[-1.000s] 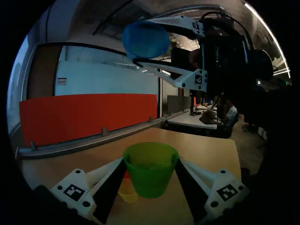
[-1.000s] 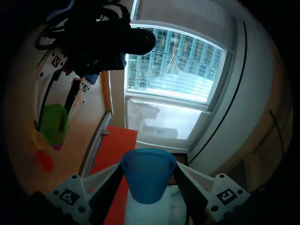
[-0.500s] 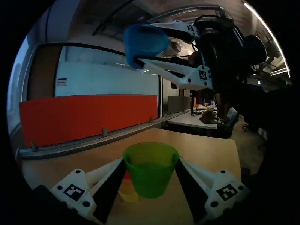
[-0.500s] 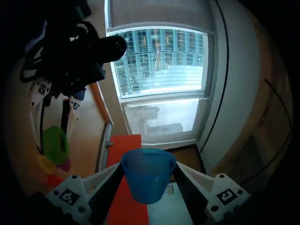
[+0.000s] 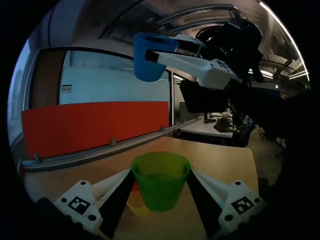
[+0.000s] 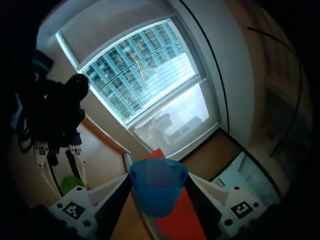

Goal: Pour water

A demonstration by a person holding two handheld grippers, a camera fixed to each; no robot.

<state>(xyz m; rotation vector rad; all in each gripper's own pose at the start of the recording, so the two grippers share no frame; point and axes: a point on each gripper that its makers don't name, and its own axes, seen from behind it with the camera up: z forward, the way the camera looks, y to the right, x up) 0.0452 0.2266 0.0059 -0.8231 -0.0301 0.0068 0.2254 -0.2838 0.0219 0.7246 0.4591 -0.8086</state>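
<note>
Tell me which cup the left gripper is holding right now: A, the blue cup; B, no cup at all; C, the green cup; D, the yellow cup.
C: in the left gripper view the green cup sits clamped between the two fingers of the left gripper, while the blue cup is held in the right gripper.

Both my grippers are closed, one cup in each.
My left gripper [image 5: 161, 176] points forward and about level, with its two fingers pressed on either side of the green cup [image 5: 161, 190], which stands upright between them. My right gripper [image 6: 159, 182] clamps the blue cup [image 6: 159, 192] the same way. In the left gripper view it hangs high above and ahead of the left one, reaching in from the right, with the cup close to upright at its fingertips. The hand behind it is too dark to make out.
</note>
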